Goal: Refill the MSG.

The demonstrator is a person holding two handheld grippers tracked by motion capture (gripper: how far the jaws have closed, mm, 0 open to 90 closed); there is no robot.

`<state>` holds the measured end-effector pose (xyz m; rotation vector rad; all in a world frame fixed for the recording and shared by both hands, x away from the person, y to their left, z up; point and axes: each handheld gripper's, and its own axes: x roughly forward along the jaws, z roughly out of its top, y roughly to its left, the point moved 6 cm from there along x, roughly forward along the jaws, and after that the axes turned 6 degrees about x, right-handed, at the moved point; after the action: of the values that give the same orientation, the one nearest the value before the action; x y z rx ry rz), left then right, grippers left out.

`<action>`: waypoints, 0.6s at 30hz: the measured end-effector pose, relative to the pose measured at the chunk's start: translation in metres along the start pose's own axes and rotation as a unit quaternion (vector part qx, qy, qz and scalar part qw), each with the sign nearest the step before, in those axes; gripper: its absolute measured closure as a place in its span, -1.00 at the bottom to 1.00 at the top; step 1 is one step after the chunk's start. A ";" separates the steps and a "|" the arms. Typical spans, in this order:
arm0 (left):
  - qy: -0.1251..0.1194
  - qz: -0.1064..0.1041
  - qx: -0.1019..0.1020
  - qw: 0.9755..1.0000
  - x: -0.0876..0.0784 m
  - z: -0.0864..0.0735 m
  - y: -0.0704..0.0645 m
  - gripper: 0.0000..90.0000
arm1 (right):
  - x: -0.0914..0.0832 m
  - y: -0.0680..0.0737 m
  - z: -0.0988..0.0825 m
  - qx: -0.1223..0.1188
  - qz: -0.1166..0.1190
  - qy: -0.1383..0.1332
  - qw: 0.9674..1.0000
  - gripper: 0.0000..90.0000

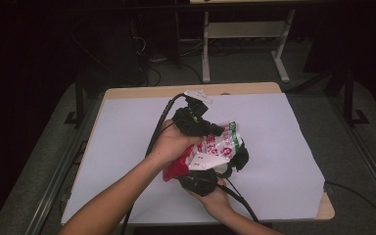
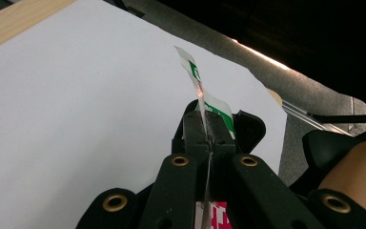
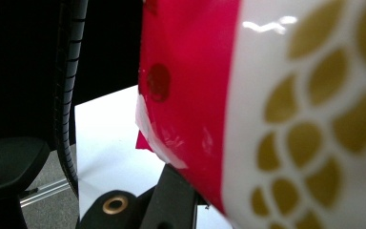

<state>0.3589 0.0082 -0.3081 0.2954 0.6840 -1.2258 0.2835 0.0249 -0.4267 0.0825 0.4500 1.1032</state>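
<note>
Red, white and green plastic: we see a snack bag [image 1: 210, 149] held up over the white sheet [image 1: 127, 137] on the table [image 1: 147, 91], between both grippers. Red characters are printed on the bag's white face, too small and crumpled for us to read; no brand can be made out. In the right gripper view the bag [image 3: 276, 109] shows gold oval shapes on white beside a red band, blurred by closeness. The left gripper [image 2: 205, 136] is clenched on the bag's thin green-and-white edge [image 2: 198, 81], jaws pressed together on it. The right gripper [image 1: 200, 178] sits under the bag, its jaw tips hidden behind the plastic; it reads as closed, but we cannot see what it pinches. Both hands partly cover the bag.
</note>
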 end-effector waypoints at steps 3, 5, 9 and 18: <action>0.000 0.000 0.000 1.000 0.001 0.000 0.001 1.00 | 0.000 0.000 0.000 0.000 0.000 0.000 1.000 1.00; 0.000 -0.001 0.000 1.000 0.001 0.000 0.001 1.00 | 0.000 -0.001 0.000 -0.002 0.000 0.000 1.000 1.00; 0.000 -0.002 -0.003 1.000 0.000 0.000 0.001 1.00 | -0.001 -0.001 0.000 -0.004 -0.001 0.000 1.000 1.00; 0.005 0.000 0.000 1.000 0.002 -0.001 0.002 1.00 | 0.000 -0.001 0.000 0.000 0.004 0.000 1.000 1.00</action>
<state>0.3609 0.0075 -0.3107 0.3021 0.6934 -1.2240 0.2840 0.0248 -0.4272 0.0844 0.4493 1.1118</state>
